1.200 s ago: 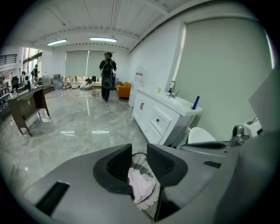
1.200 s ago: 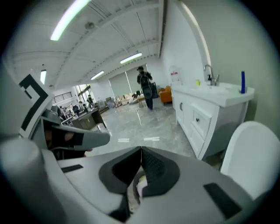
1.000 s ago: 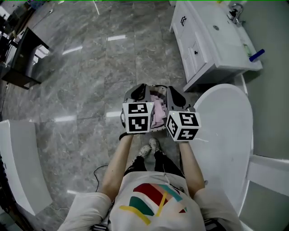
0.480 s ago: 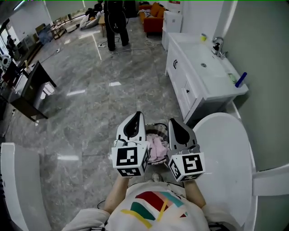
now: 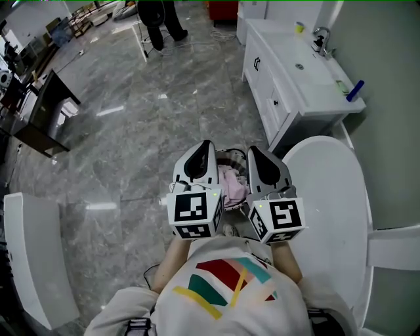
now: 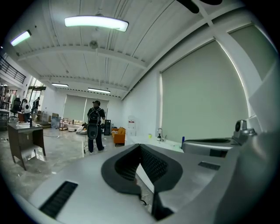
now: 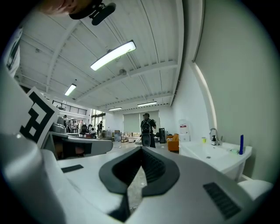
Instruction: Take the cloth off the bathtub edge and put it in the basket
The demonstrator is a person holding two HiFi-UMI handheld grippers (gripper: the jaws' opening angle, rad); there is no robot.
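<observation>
The pink cloth [image 5: 231, 186] lies crumpled in the basket [image 5: 232, 156] on the grey floor, seen between my two grippers in the head view. My left gripper [image 5: 202, 147] is held up in front of the chest, pointing forward, shut and empty. Beside it, my right gripper [image 5: 253, 151] is level with it, also shut with nothing in it. The white bathtub [image 5: 328, 197] curves along the right. In the left gripper view the left gripper [image 6: 140, 146] has its jaws together; in the right gripper view the right gripper [image 7: 141, 148] likewise.
A white vanity with a sink [image 5: 295, 72] stands at the back right, beyond the tub. A person [image 5: 157, 16] stands far off. A dark desk [image 5: 39, 111] is at the left, and a white curved object [image 5: 26, 256] at the near left.
Both grippers have risen from just over the basket to chest height and now point more level. The pink cloth stays in the basket. The head view has tilted up.
</observation>
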